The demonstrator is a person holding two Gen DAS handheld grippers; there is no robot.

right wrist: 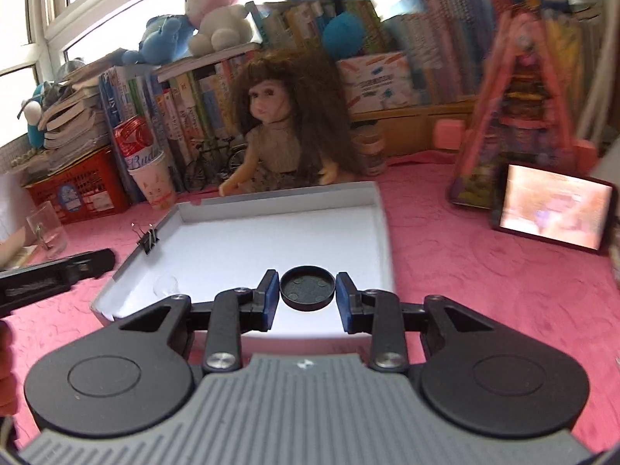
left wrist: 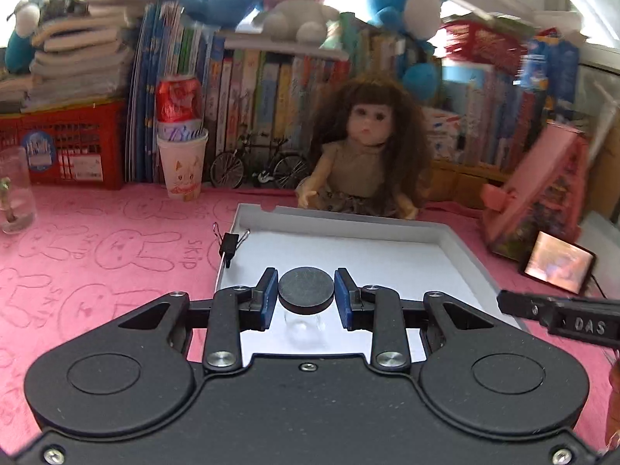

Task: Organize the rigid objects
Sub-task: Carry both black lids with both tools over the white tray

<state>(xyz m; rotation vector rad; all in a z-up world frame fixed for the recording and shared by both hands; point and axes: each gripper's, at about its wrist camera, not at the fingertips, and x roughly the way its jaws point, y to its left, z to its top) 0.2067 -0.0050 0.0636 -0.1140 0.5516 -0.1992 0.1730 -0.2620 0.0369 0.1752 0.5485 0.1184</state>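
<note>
Left claw [left wrist: 306, 294] grips a black-lidded jar [left wrist: 306, 290]; right claw [right wrist: 307, 292] grips a black lid [right wrist: 307, 288], above a white tray [right wrist: 372, 197].

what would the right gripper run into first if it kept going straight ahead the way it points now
Probably the far wall of the white box lid, and behind it the doll. The right gripper, holding a black disc, points over the lid's bare floor; depth is unclear.
</note>
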